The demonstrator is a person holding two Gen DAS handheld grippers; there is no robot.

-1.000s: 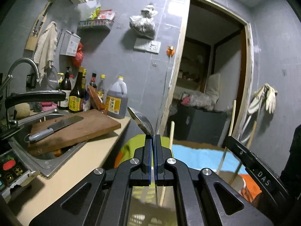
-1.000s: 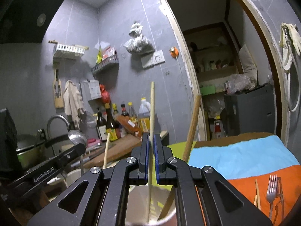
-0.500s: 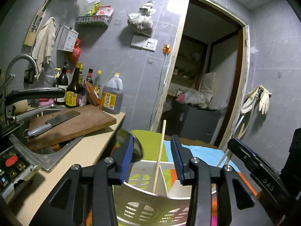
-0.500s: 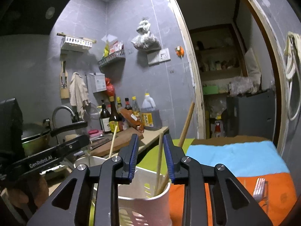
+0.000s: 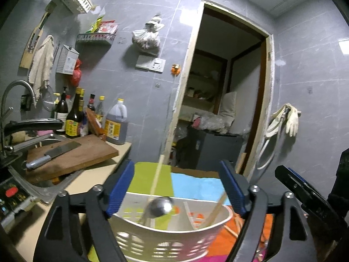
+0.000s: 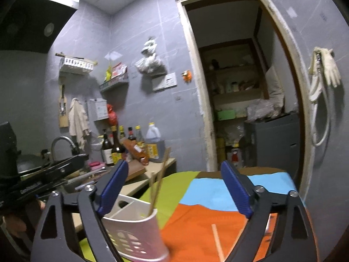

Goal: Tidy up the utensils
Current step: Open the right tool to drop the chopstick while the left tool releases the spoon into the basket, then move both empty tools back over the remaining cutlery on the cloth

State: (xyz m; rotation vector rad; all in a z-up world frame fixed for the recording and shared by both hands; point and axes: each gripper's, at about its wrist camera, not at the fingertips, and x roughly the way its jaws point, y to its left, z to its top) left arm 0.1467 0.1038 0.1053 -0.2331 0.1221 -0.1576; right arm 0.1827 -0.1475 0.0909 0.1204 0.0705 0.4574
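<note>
Letting go is the step we judge ourselves to be in; our left gripper (image 5: 174, 185) has its blue-padded jaws spreading with nothing pinched, and directly below them stands the white perforated plastic caddy (image 5: 170, 233), our landmark; inside its left compartment leans the polished steel spoon (image 5: 160, 205), bowl up, smooth and rounded, with a pale slim wooden chopstick (image 5: 158, 179) rising blurred above it; in the caddy's right compartment slants another wooden stick (image 5: 214, 209); the caddy itself is a curved tub with slotted walls and a thin divider, resting on a patchwork cloth of green, blue and orange (image 5: 192, 185).

Our right gripper (image 6: 174, 187) is likewise opening, empty, just right of the caddy, where two thin wooden sticks (image 6: 158, 185) stand upright; right of the caddy, on the orange patch, lies one more loose pale chopstick (image 6: 218, 240), flat and straight.

We judge the next move calls for lowering to that loose stick and pinching its narrow shaft squarely; being thin and smooth, it may roll on the soft cloth.
</note>
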